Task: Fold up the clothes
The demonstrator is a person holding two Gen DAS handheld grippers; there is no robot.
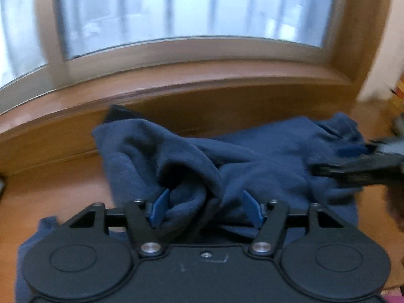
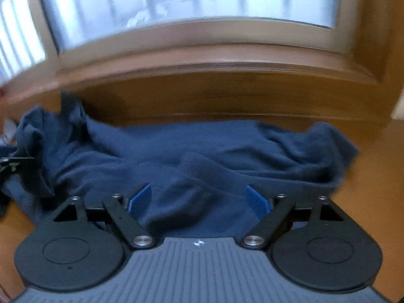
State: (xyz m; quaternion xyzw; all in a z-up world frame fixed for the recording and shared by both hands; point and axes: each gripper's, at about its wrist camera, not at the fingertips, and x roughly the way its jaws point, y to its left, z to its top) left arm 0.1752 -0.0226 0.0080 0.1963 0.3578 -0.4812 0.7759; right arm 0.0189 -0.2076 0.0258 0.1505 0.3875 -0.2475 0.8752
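Garment: navy sweatshirt [image 1: 252, 161], soft fleecy knit, matte, heaped in thick rounded folds.
Place: on the table [image 1: 63, 192], against its far edge below the window sill [image 1: 176, 75].
Table: smooth orange-brown wood with a slight sheen.
Left claw [image 1: 205, 205]: black linkage arms, blue pads; spread, a bunched roll of cloth lying loose between the pads.
Right claw [image 2: 198, 198]: same build, ribbed grey housing behind; spread wide over a flat fold, pads clear of the cloth.
Window [image 2: 189, 5]: pale frame, frosted glass, blurred.
Writing: none readable.
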